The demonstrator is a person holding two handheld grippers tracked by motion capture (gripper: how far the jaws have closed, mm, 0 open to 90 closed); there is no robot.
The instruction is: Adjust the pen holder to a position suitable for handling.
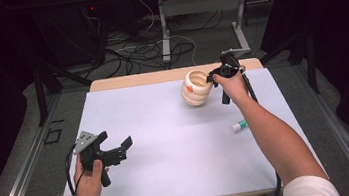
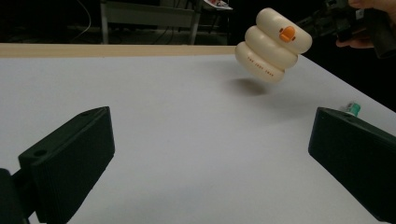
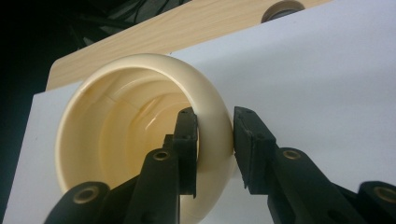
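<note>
The right tool (image 3: 215,144) was clenched on the rim of the cream ringed duck cup (image 1: 196,88), already tilted clear of the bench (image 1: 168,144), placing still ahead; the left tool (image 1: 118,150) gaped released.

High view: fixed above near edge of table (image 1: 171,169), facing forward and down, whole tabletop in frame, floor cables beyond far edge.

Left gripper view: low over tabletop near left corner, facing across toward far right, own jaws close in foreground.

Right gripper view: very close, at far right edge, looking down into cup (image 3: 140,140).

Shared: cup in all three; marker (image 1: 239,126) in high and left gripper views.
</note>
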